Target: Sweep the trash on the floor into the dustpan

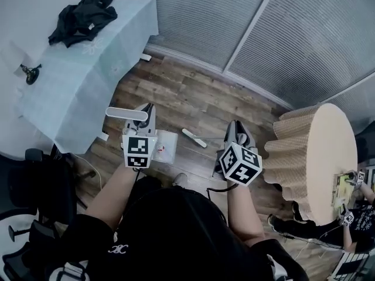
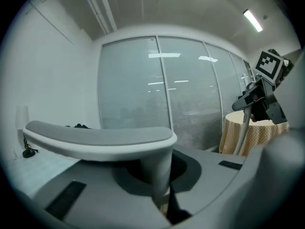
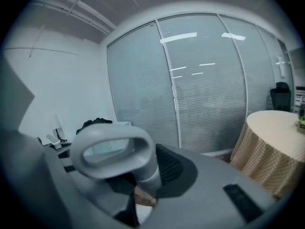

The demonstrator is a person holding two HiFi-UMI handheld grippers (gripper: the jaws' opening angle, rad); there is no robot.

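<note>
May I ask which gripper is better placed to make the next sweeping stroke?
Right. The right gripper is shut on the loop-topped broom handle, while the left gripper is shut on the dustpan handle, keeping the dustpan on the floor.

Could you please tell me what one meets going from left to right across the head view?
Black clothing → left gripper, shut on the dustpan handle → white broom head on the floor → right gripper, shut on the broom handle → round table.
</note>
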